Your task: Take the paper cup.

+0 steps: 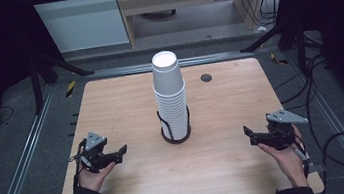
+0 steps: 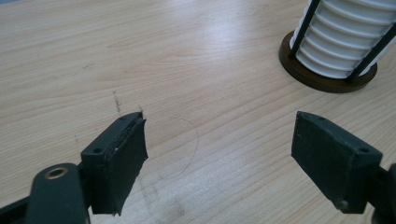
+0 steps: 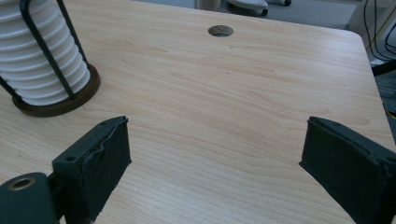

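Nearest the person, the left gripper [image 1: 122, 148] is held at about seven o'clock on the table [image 1: 137, 192], jaws spread wide and nothing between them; bare wood is seen past the pads in the left gripper view. At five o'clock the right gripper [image 1: 247, 130] is held likewise, jaws parted and empty. Both are kept well apart from the work.

Farther in, at the table's centre, a tall stack of white cups [image 1: 170, 94] is found nested upright in a dark wire holder [image 1: 176, 136] on a round base. The cups are judged very light, thin-walled and easily crushed, with a smooth wall that could slip. The top cup [image 1: 165, 70] would best be taken gently by its side wall just below the rim, where it stands clear of the others. At one o'clock a cable hole [image 1: 206, 77] is noted.
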The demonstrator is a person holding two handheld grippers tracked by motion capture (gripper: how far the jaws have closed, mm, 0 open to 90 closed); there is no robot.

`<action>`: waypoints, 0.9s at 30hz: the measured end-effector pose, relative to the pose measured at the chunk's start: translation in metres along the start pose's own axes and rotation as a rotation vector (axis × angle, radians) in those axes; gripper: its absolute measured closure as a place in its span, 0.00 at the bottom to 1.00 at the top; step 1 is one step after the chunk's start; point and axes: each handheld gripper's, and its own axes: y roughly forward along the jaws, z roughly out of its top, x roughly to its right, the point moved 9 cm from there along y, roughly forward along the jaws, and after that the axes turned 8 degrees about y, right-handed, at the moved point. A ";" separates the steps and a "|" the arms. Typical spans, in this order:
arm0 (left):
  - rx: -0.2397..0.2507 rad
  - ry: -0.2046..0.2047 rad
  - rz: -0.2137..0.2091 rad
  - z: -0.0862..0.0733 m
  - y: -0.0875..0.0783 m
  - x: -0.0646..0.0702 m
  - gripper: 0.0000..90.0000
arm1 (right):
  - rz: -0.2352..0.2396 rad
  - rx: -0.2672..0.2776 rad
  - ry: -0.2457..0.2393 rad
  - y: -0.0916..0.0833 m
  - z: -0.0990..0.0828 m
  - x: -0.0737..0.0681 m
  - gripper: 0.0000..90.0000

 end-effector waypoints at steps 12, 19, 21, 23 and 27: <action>-0.022 0.031 -0.010 -0.003 0.002 0.003 0.27 | 0.054 0.018 -0.016 -0.009 0.020 -0.019 0.08; -0.009 0.041 0.004 -0.003 0.001 0.000 0.28 | 0.092 0.076 -0.037 -0.022 0.052 -0.035 0.08; -0.005 0.044 0.010 -0.002 0.000 -0.001 0.29 | 0.106 0.090 -0.046 -0.025 0.063 -0.041 0.08; -0.006 0.044 0.017 -0.002 -0.001 -0.002 0.28 | 0.125 0.105 -0.057 -0.027 0.075 -0.047 0.08; -0.029 0.043 0.001 -0.002 -0.002 -0.002 0.30 | 0.163 0.135 -0.086 -0.033 0.104 -0.066 0.07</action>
